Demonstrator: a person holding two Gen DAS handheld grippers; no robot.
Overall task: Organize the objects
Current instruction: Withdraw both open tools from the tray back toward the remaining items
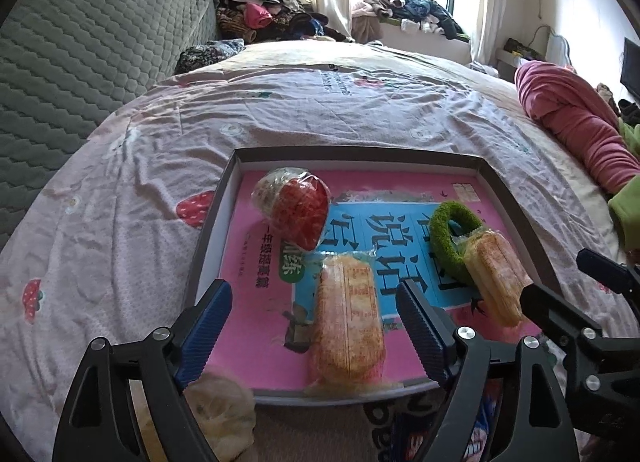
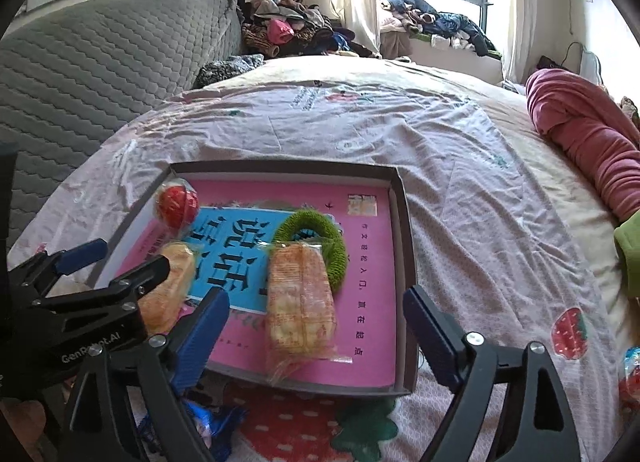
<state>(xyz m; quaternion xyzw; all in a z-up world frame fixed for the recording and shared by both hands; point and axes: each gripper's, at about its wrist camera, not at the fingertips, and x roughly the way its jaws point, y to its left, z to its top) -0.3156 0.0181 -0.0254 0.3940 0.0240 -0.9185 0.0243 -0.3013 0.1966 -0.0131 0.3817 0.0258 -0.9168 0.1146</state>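
Pink book (image 2: 372, 262) in tray (image 2: 406, 262), two snack packs (image 2: 298, 298), fingers (image 1: 210, 334) apart

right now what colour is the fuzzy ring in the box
Green; the fuzzy ring shows best in the right wrist view.

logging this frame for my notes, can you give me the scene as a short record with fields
surface: bed with strawberry-print sheet
container: shallow grey box lined by a pink book
in box: two wrapped orange snack packs, green fuzzy ring, wrapped red ball
ring: partly under the right-hand pack
left tool: open, empty, at the box's near edge
right tool: open, empty, at the box's near edge
outside box: blue wrapper, near side
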